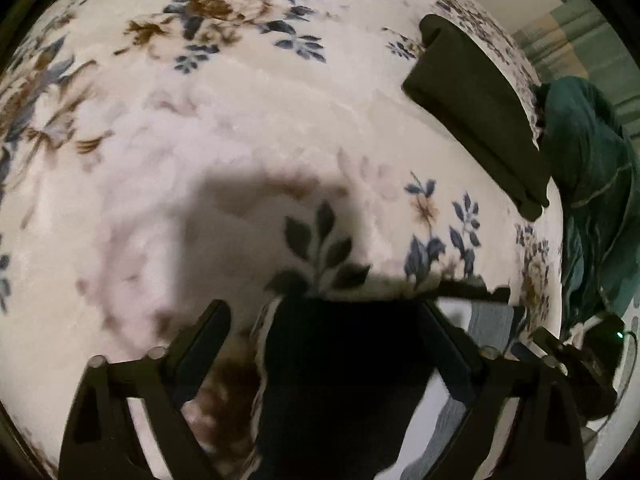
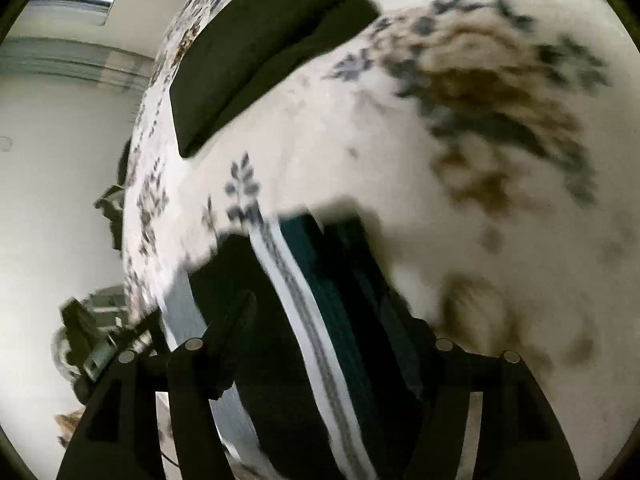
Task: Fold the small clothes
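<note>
Nearest to me, my left gripper (image 1: 324, 344) has its two black fingers spread wide, and a dark, nearly black fold of cloth (image 1: 340, 380) lies between them. The fabric touches neither pad that I can see, so this gripper stands open around it. Just right of that dark fold, a pale grey-and-white striped part of the same small garment (image 1: 486, 316) shows beside my right-hand finger.

My right gripper (image 2: 324, 316) also has its fingers well apart. Between them runs the same garment, seen here as a dark cloth with a white band carrying a grey stripe (image 2: 304, 312) and a teal ribbed strip (image 2: 320, 280) beside it. The picture is blurred, and I cannot tell whether either pad presses on the cloth; the fingers look open. The garment lies bunched low in both views, on the near part of the bed.

Under it all spreads the cream plush blanket with blue and brown flowers (image 1: 240, 120), which covers the whole surface.

Farther off, near the blanket's edge, sits a dark olive-green folded cloth, a flat oblong bundle (image 1: 476, 108), seen too from my right side (image 2: 256, 52). Beyond it, off the edge, a crumpled teal-green garment (image 1: 592, 184) hangs in a heap. No container shows in either view.
</note>
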Action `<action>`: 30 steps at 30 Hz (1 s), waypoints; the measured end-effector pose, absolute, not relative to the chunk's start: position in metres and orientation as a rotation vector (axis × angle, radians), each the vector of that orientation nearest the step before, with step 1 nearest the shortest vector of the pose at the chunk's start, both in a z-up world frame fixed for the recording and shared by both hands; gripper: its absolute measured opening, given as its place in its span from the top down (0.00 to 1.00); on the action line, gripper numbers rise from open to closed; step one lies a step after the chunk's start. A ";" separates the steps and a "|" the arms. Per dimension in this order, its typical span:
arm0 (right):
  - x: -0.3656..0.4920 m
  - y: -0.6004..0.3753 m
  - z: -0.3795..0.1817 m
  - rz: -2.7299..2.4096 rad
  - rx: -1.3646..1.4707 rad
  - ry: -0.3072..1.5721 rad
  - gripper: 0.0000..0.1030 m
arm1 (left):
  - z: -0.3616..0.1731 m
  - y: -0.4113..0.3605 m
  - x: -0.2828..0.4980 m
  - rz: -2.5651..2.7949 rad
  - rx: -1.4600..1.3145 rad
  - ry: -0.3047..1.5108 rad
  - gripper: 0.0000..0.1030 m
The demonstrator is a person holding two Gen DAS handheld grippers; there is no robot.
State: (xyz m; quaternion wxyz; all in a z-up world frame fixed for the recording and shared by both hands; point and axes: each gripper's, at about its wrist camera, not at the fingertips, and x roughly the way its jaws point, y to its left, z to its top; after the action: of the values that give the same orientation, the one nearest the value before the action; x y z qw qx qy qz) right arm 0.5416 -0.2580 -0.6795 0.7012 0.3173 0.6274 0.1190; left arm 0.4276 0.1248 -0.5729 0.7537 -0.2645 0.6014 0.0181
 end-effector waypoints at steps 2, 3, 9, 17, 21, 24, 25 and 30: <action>0.557 -0.253 -0.695 0.305 0.720 1.421 0.39 | -0.573 0.121 0.434 0.034 -0.559 1.304 0.70; 0.563 -0.250 -0.700 0.306 0.713 1.427 0.63 | -0.569 0.118 0.436 0.029 -0.542 1.283 0.75; 0.563 -0.251 -0.677 0.250 0.681 1.312 0.96 | -0.562 0.117 0.453 0.021 -0.513 1.241 0.91; 0.579 -0.265 -0.691 0.151 0.642 1.351 0.96 | -0.575 0.124 0.470 0.027 -0.537 1.303 0.94; 0.582 -0.262 -0.697 0.191 0.629 1.412 0.90 | -0.560 0.132 0.454 0.001 -0.524 1.307 0.89; 0.576 -0.272 -0.694 0.237 0.679 1.444 0.47 | -0.546 0.137 0.424 0.006 -0.512 1.288 0.04; 0.568 -0.277 -0.689 0.258 0.684 1.436 0.41 | -0.545 0.138 0.415 -0.004 -0.531 1.284 0.00; 0.522 -0.291 -0.703 0.358 0.684 1.522 0.15 | -0.565 0.134 0.357 -0.079 -0.689 1.334 0.00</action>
State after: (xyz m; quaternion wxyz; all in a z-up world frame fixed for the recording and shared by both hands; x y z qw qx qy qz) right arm 0.5224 -0.2910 -0.7029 0.6574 0.3021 0.6721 0.1578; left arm 0.3572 0.1343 -0.5652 0.7306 -0.3132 0.6057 -0.0358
